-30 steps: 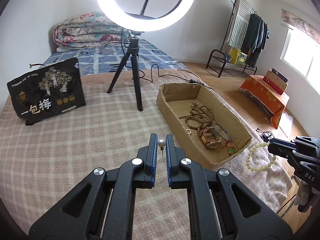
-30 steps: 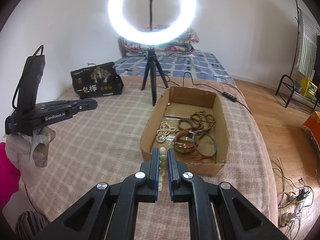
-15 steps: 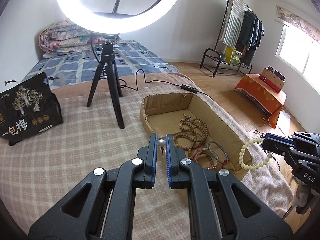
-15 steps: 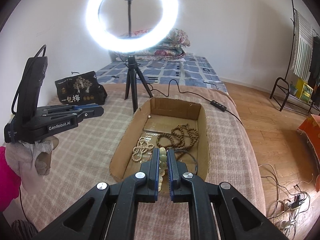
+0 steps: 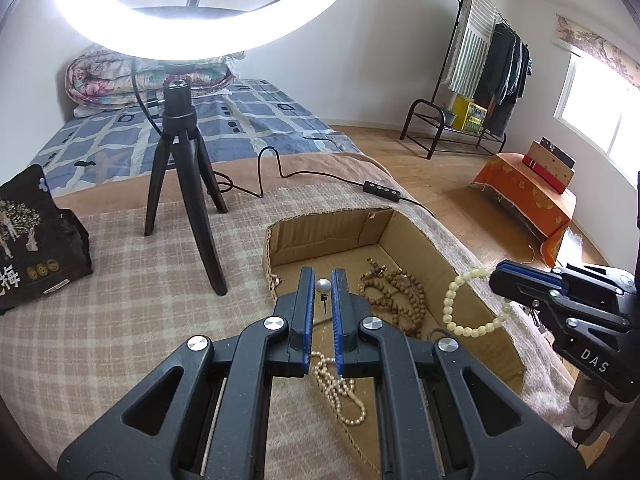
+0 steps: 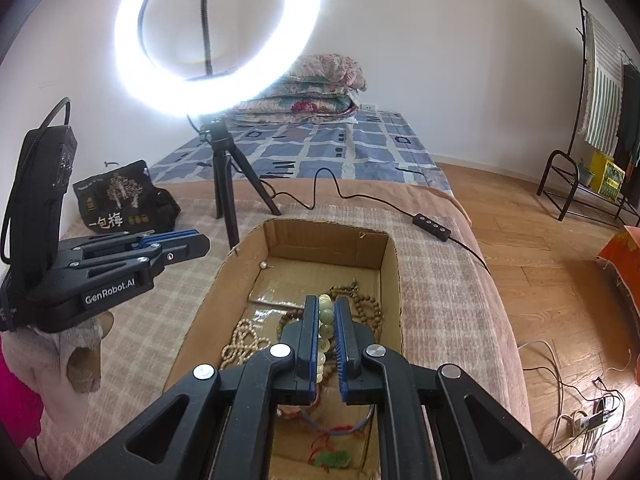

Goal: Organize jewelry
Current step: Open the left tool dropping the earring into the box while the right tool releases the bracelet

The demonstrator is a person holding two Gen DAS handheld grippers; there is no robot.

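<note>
Left gripper (image 5: 322, 280) clenched on a small silver-grey pearl stud earring (image 5: 322, 286), pearl pinched between the blue fingertip pads, its pin pointing down; held above the near-left part of the open brown cardboard box (image 5: 320, 228) that sits on the beige plaid blanket (image 5: 120, 320). Right gripper (image 6: 327, 308) grasping a pale green-white beaded bracelet (image 6: 326, 316), beads stacked between the pads in the right wrist view; in the left wrist view the same bracelet (image 5: 460, 312) hangs as a loop from the right gripper (image 5: 496, 280) over the box's right wall. Box interior holds a heap of brown wooden prayer beads (image 5: 400, 292), a cream pearl strand (image 5: 336, 384) near the left wall, a blue cord bangle (image 6: 340, 426), a green pendant on red cord (image 6: 332, 458), and a small pearl item (image 6: 264, 265) in the far-left corner. Outside the box on the blanket: black tripod (image 5: 180, 184) carrying a lit white ring light (image 6: 218, 28), its black cable with inline controller (image 5: 380, 191) running behind the box, and a black printed packet with Chinese characters (image 6: 120, 200) to the left.
</note>
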